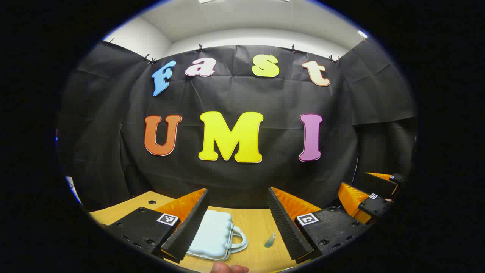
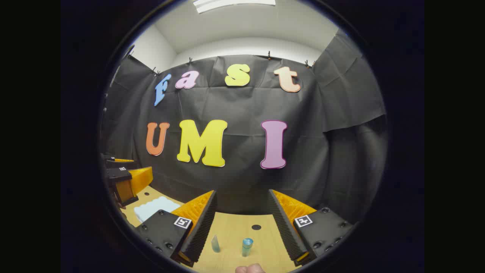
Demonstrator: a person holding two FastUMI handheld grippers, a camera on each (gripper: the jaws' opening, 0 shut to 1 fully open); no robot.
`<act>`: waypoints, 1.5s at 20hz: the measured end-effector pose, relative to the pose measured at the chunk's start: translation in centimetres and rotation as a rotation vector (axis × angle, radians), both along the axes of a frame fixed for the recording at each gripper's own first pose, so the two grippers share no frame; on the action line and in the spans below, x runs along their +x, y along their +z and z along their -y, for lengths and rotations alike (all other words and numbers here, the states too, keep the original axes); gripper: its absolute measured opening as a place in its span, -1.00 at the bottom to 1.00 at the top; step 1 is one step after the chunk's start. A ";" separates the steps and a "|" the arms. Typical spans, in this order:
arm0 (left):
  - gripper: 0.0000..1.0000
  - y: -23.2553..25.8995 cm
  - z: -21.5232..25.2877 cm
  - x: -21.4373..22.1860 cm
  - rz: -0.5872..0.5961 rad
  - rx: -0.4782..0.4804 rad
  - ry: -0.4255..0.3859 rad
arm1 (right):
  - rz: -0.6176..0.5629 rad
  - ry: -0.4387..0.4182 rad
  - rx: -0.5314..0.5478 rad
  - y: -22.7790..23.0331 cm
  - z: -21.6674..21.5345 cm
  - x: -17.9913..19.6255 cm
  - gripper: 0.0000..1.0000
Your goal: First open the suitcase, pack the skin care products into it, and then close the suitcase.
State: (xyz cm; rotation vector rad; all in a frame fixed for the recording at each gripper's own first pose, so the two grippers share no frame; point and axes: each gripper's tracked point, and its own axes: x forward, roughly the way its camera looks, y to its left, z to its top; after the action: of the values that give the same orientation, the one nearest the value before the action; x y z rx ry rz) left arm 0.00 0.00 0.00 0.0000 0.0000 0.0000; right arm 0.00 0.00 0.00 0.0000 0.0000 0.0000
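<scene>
At the booth's wooden table (image 1: 257, 227), I held my left gripper (image 1: 238, 223) above the surface with its fingers spread wide and nothing between them. In the left gripper view, the pale blue suitcase (image 1: 212, 237) lay flat and closed on the table, partly behind that gripper's left finger, its handle (image 1: 239, 239) turned toward the right. A small, pale, tilted skin care tube (image 1: 269, 239) stood just right of the handle, apart from it, near the inner face of the right finger. My right gripper (image 1: 373, 197) showed at the far right of that view, above the table's edge. A fingertip (image 1: 229, 268) of my own hand edged in at the bottom. In the right gripper view, my right gripper (image 2: 242, 223) also hung over the table with its fingers set well apart, gripping nothing. Between them, low in the view, stood the small tube (image 2: 215, 243) and, just beside it to the right, a short blue-capped bottle (image 2: 247, 246), both upright on the wood and not touching. A dark round hole (image 2: 256, 227) marked the tabletop beyond them. At the left of this view sat a corner of the suitcase (image 2: 155, 207), with my left gripper (image 2: 125, 178) above it
</scene>
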 end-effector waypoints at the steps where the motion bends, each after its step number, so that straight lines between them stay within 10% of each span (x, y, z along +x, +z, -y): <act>1: 0.94 0.0 0.0 0.1 0.000 0.001 0.002 | 0.002 -0.001 0.000 -0.2 0.1 -0.1 0.59; 21: 0.94 -3.2 1.4 0.8 -0.050 0.096 -0.071 | -0.036 -0.014 -0.008 -1.5 1.2 0.1 0.59; 30: 0.96 -15.7 3.2 2.2 -0.321 0.551 -0.350 | -0.133 -0.111 -0.040 -5.4 6.5 -1.5 0.60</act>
State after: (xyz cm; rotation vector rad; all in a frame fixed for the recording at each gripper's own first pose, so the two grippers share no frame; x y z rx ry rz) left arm 2.15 -3.20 -15.66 0.5510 0.3207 -0.3496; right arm -1.47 -6.47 -5.36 -0.0402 0.1332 -0.1109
